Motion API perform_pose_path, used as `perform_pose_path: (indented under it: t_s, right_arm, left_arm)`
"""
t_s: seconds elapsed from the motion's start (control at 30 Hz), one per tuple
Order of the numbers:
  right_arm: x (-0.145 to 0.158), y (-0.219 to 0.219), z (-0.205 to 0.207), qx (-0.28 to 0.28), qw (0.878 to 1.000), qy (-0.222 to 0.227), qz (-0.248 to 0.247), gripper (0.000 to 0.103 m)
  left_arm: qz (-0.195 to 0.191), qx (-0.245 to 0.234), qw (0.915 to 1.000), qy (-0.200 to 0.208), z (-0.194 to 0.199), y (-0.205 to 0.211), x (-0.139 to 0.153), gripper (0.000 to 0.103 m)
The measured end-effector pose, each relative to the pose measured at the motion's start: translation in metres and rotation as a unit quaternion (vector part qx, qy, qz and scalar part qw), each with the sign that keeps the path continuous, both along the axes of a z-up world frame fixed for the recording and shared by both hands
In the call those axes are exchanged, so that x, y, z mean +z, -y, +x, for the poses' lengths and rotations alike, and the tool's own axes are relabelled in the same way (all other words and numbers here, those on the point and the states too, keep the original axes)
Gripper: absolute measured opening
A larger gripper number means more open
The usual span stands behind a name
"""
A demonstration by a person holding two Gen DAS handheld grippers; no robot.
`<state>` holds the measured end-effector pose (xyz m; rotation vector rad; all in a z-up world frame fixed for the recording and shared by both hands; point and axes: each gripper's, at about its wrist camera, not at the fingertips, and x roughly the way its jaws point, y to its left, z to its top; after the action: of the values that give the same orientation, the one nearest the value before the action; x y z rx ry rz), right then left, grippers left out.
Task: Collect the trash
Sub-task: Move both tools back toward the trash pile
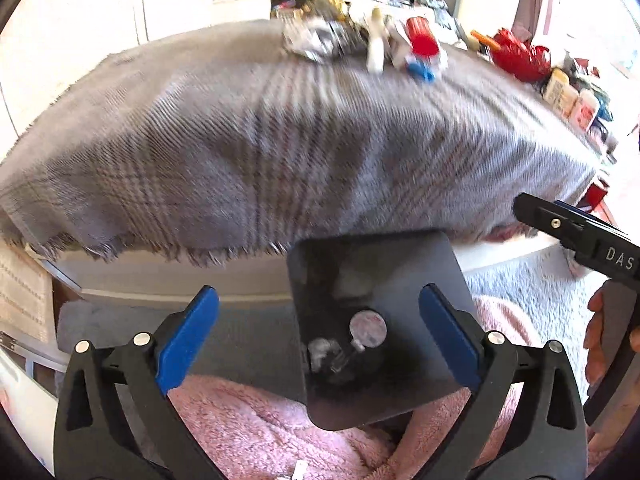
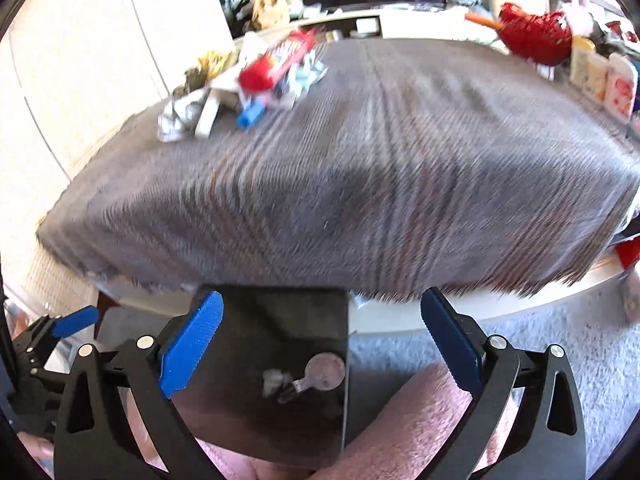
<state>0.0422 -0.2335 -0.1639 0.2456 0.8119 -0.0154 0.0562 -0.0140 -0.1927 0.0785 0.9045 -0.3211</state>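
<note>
Left wrist view first: your left gripper [image 1: 318, 336] is spread wide with nothing pinched, blue pads [image 1: 188, 340] well apart. Between and below them sits a dark bin [image 1: 376, 256], its opening facing up at you from the lower middle of the frame. Down inside there's a pale round disc [image 1: 367, 329] with a little stub, plus a whitish crumpled bit [image 1: 320, 350] beside it, but it's murky in there and you can't tell what either one is. The bin's near edge is cut off behind the gripper arms. It seems to rest on something pink and fluffy [image 1: 260, 432]; whether that's a blanket or clothing is hard to call.

Your right gripper [image 2: 320, 340] is likewise let go and empty, jaws fully apart, with the same bin showing between the pads, mostly toward the left one. Its tip also pokes in at the right edge of the left view, with fingers [image 1: 596, 336] of a hand partly visible below it.

Further out, a grey plaid cloth [image 1: 248, 140] covers the table, heavily smeared by motion blur. The trash pile [image 1: 360, 44] sits at the top centre of the left view and the upper left of the right view: foil, wrappers, a red cap [image 1: 422, 40], something blue. Individual pieces blur together. Red baskets [image 2: 536, 32] and tubs at the upper right are cropped by the frame.
</note>
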Motion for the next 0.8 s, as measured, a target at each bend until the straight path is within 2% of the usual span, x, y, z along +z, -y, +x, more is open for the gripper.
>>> perform_pose_path:
  t_s: [0.27, 0.63, 0.7, 0.8]
  right_arm:
    - [0.042, 0.005, 0.011, 0.002, 0.999, 0.052, -0.013, 0.100]
    - [0.056, -0.018, 0.055, 0.019, 0.997, 0.075, -0.020, 0.100]
    - [0.055, -0.021, 0.065, 0.025, 0.996, 0.080, -0.017, 0.098]
    - [0.047, -0.023, 0.080, 0.031, 0.997, 0.070, 0.002, 0.083]
  left_arm:
    - [-0.001, 0.017, 0.9988, 0.045, 0.012, -0.008, 0.033, 0.095]
    - [0.008, 0.029, 0.9973, 0.067, 0.053, -0.012, 0.052, 0.095]
    - [0.006, 0.030, 0.9973, 0.066, 0.058, -0.014, 0.053, 0.095]
    - [0.004, 0.030, 0.9972, 0.068, 0.068, -0.015, 0.055, 0.095]
